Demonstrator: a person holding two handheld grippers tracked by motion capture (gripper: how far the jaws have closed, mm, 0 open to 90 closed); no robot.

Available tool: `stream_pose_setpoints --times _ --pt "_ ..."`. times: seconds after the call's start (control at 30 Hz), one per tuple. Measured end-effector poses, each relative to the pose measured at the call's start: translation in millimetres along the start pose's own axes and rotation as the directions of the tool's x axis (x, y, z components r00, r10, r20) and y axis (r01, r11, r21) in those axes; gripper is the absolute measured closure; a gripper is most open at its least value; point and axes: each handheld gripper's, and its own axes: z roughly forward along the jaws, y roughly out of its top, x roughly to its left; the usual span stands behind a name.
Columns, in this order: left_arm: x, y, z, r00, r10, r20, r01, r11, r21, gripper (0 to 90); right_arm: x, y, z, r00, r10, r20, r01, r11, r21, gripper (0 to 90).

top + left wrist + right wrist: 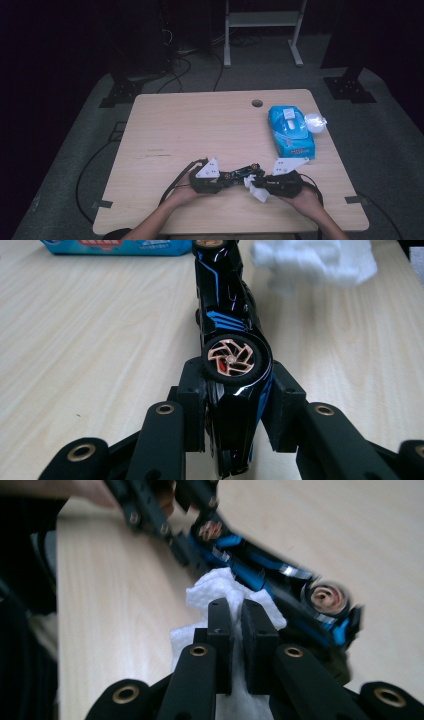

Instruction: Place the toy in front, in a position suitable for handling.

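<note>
A black and blue toy car (243, 173) with copper wheels lies on its side near the table's front edge. My left gripper (226, 179) is shut on one end of it. In the left gripper view the pads (192, 400) press both flanks of the car (231, 335) just below a wheel. My right gripper (256, 186) is shut on a white tissue (258, 193). In the right gripper view the tissue (212, 587) bulges past the closed gripper (236, 615) and touches the car's (260, 570) blue side. The tissue (315, 260) also shows at the car's far end.
A blue wet-wipe pack (291, 131) lies at the table's right, with a crumpled clear wrapper (315, 122) beside it. The wooden table (200, 125) has a cable hole (257, 103) near its far edge. Cables and a white stand are on the floor behind.
</note>
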Motion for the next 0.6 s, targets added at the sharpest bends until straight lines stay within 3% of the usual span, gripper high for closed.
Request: stream_pose_setpoints --times 0.23,0.47,0.6 --pt "7.3 -1.5 1.5 0.9999 0.000 -0.011 -0.001 0.9999 -0.016 66.0 -5.6 19.2 12.8 0.9989 -0.006 0.047 0.007 1.000 -0.009 83.3" --pt "18.3 -7.5 -1.9 0.9995 -0.032 -0.007 0.032 0.9988 -0.036 66.0 -0.6 49.4 52.9 0.9993 0.016 0.033 -0.015 0.999 -0.042 83.2" --pt "21.7 -10.5 -4.2 0.9986 -0.052 -0.013 0.051 0.9977 -0.045 65.9 -2.3 54.3 68.4 0.9989 0.032 0.035 -0.031 0.998 -0.047 83.2"
